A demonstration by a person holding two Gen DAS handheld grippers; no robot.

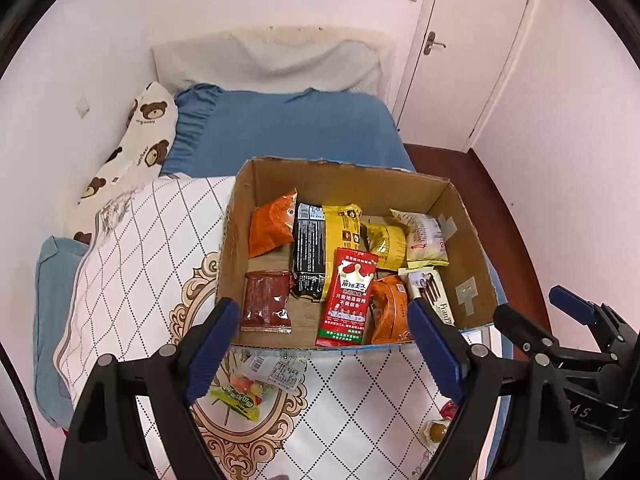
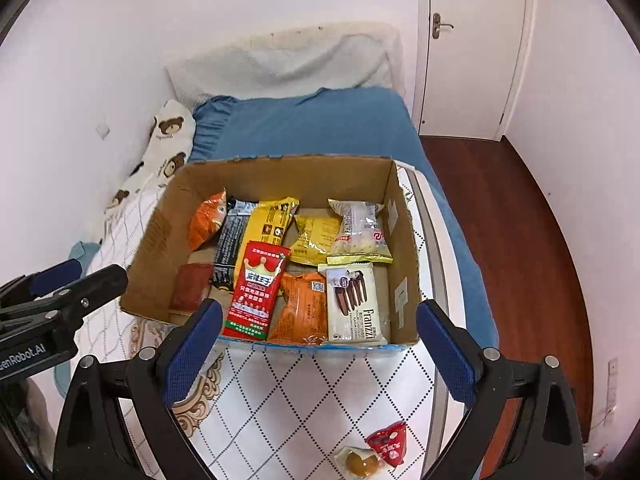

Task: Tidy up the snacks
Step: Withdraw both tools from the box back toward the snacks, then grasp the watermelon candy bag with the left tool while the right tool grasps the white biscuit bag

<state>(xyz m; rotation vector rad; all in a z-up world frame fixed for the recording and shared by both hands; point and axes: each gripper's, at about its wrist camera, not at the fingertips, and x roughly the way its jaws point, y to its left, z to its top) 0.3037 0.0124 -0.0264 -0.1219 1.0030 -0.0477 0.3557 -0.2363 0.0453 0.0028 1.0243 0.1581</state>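
Observation:
An open cardboard box (image 1: 472, 240) (image 2: 160, 240) sits on the bed quilt and holds several snack packets. Among them are a red crown-printed packet (image 1: 347, 298) (image 2: 256, 292), a white Franzzi pack (image 2: 352, 304), orange bags and yellow bags. My left gripper (image 1: 326, 346) hovers open above the box's near edge, with nothing between its blue pads. My right gripper (image 2: 320, 354) is also open and holds nothing, above the same edge. Loose on the quilt lie a green candy bag (image 1: 236, 398), a red wrapped sweet (image 2: 390, 444) and a round yellow snack (image 2: 360, 462).
The box rests on a white diamond-pattern quilt (image 2: 300, 400) over a blue sheet (image 1: 288, 132). A bear-print pillow (image 1: 144, 140) lies along the left wall. Dark wooden floor (image 2: 520, 240) and a closed white door (image 2: 476, 48) are to the right.

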